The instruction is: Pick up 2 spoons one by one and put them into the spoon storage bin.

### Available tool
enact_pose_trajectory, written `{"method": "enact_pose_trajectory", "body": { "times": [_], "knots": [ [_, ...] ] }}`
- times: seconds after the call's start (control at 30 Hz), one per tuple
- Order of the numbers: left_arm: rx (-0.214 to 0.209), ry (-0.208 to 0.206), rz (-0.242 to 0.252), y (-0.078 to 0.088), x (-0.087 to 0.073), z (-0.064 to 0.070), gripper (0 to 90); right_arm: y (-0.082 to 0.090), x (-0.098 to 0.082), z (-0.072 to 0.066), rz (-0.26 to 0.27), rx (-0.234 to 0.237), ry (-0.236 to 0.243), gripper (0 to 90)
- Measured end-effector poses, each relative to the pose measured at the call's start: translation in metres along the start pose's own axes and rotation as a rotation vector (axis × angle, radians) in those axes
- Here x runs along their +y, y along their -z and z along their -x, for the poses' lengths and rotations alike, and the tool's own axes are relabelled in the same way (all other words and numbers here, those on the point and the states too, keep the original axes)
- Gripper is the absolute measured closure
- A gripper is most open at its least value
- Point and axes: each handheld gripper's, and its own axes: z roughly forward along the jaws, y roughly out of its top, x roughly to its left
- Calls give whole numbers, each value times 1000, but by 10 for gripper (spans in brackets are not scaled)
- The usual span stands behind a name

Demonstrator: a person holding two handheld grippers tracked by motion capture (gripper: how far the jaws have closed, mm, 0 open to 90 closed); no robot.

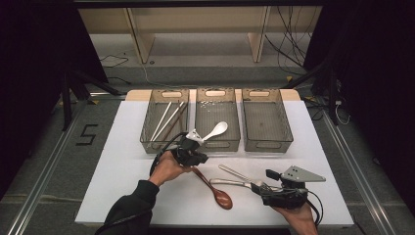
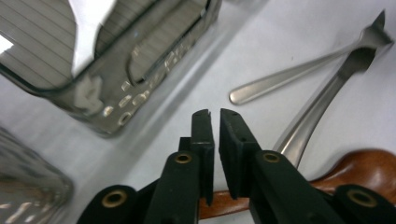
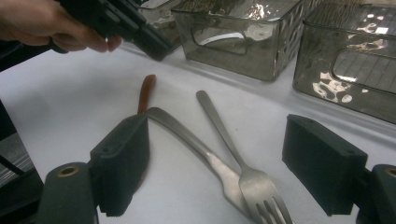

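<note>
Your left gripper sits near the middle of the table, just in front of the front wall of the middle bin, and its jaws are drawn narrow with only a thin slit between the pads; in the left gripper view nothing lies between the tips, and the wooden spoon's handle passes underneath the jaws rather than inside them. A white spoon shows just beyond that gripper in the high view, its bowl over the front of the middle bin; whether the gripper touches it, you cannot tell from these views. The wooden spoon lies on the white table toward the front edge, handle pointing back toward your left hand and bowl toward the front. Your right gripper rests near the front right corner with its jaws spread wide and nothing pressed between them; a metal fork and a second metal utensil lie crossed on the table in the gap between those pads, handles pointing toward the bins. Three grey bins stand in a row along the far edge: the left bin holds chopsticks, and the right bin stands beside the middle one.
</note>
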Motion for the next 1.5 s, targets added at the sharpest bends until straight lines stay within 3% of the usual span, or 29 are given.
{"method": "enact_pose_trajectory", "body": {
  "times": [0.13, 0.47, 0.67, 0.87, 1.1, 1.3, 1.43, 1.5],
  "knots": [
    [-3, 2, -17, -7, -6, 3, 883, 1, 0, 0, 1, 0, -2, 239],
    [8, -17, -103, -18, -19, 4, 889, 0, 0, 0, 3, 0, 0, 239],
    [-4, -8, -145, -7, -30, 6, 889, 1, 0, 0, 1, 0, -2, 239],
    [-5, -39, -242, 11, -45, 14, 888, 0, 0, 0, -1, 0, 0, 239],
    [-7, -33, -317, 26, -60, 22, 888, 0, 0, -1, -1, 0, -1, 239],
    [-32, -70, -390, 33, -67, 32, 888, 0, 0, -1, 0, -1, 0, 239],
    [-47, -86, -406, 35, -69, 35, 888, 0, 0, -1, -1, -2, 0, 239],
    [-37, -91, -391, 37, -67, 34, 870, 0, 0, -1, -1, -1, 1, 239]
  ]
}}
